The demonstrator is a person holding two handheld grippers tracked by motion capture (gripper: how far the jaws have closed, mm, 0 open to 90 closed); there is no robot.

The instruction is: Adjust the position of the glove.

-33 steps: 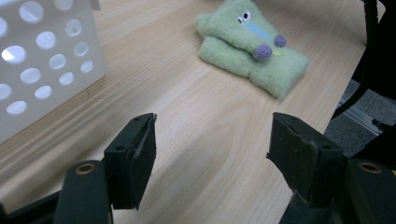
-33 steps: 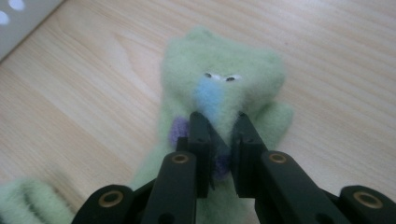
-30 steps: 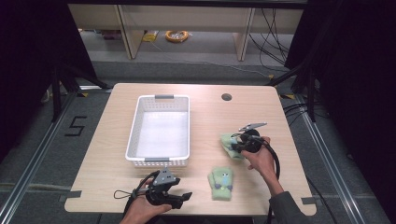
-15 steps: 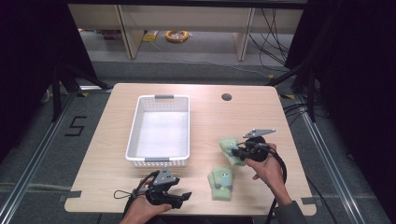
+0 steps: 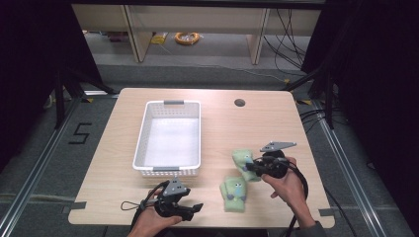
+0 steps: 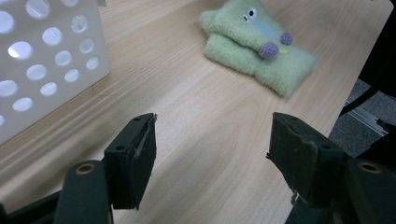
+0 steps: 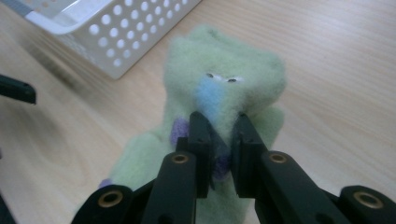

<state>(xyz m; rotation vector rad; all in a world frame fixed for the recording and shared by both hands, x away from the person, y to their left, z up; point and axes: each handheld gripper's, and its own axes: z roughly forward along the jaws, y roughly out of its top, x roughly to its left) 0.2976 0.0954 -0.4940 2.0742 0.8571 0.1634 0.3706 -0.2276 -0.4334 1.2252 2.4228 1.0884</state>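
Note:
Two pale green plush toys with blue and purple trim lie on the wooden table. My right gripper is shut on the farther plush toy, pinching it just below its blue nose. The nearer plush toy lies flat and untouched. By the table's front edge, my left gripper stands open over bare wood, with nothing between its fingers. It points toward the nearer toy. A white perforated basket sits empty left of the toys.
A round cable hole marks the table's far side. Bare tabletop stretches between the basket and the right edge. Cables trail from both grippers over the front edge. Shelving and wires stand on the floor beyond the table.
My right gripper has drawn back toward the near edge, slightly right, still pinching the farther plush toy, which shifted with it. The left gripper has not moved.

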